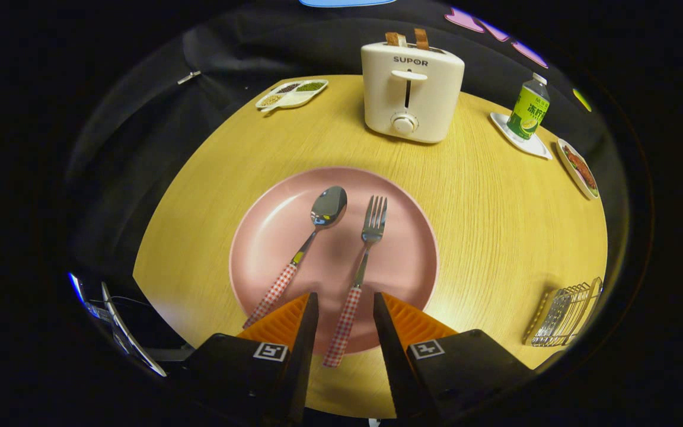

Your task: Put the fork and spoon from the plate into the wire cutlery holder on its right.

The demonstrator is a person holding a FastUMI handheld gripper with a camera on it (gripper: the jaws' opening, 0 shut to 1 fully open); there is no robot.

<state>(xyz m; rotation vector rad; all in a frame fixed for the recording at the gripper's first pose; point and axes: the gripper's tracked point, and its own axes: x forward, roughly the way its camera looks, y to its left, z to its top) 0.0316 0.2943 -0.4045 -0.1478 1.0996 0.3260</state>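
A pink plate lies on the round wooden table just ahead of my fingers. On it lie a spoon to the left and a fork to the right, both with red-checked handles pointing toward me. My gripper is open, and the fork's handle end runs into the gap between the two fingers without either touching it. The spoon's handle ends beside the left finger. The wire cutlery holder stands to the right of the plate, near the table's edge.
Beyond the plate stands a white toaster with two slices in it. A divided dish of grains sits at the back left. A green bottle on a white coaster and a small dish of food sit at the back right.
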